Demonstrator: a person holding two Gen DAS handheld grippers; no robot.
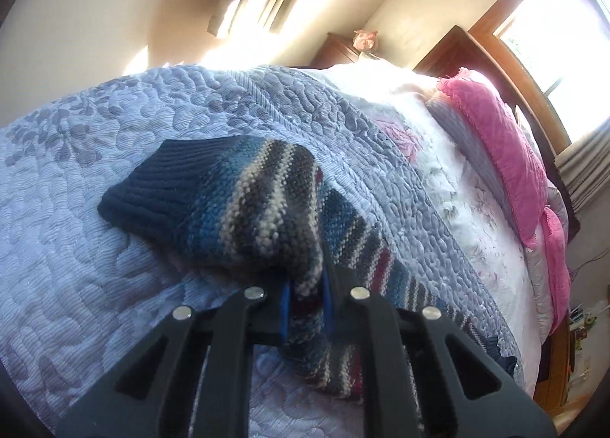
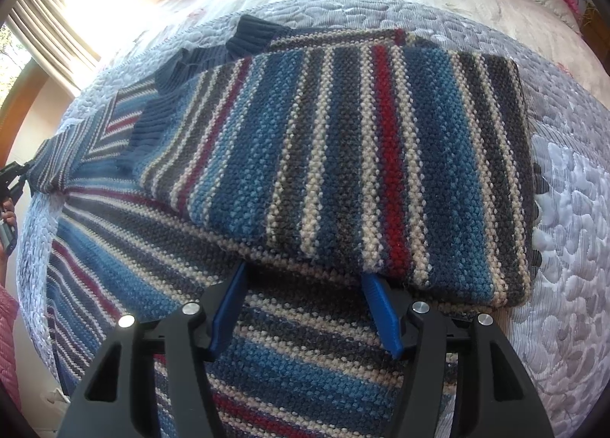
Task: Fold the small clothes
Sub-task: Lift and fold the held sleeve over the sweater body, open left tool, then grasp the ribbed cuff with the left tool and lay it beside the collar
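Sweater (image 2: 343, 155) lies on the quilt (image 1: 95, 247) — our left gripper (image 1: 305, 308) pinches its sleeve, right gripper (image 2: 305, 308) spread over it.

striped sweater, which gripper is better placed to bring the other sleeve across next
Left, probably. The left gripper is already shut on a sleeve of the striped sweater, lifted off the quilt. The right gripper is open, hovering at the edge of the folded part.
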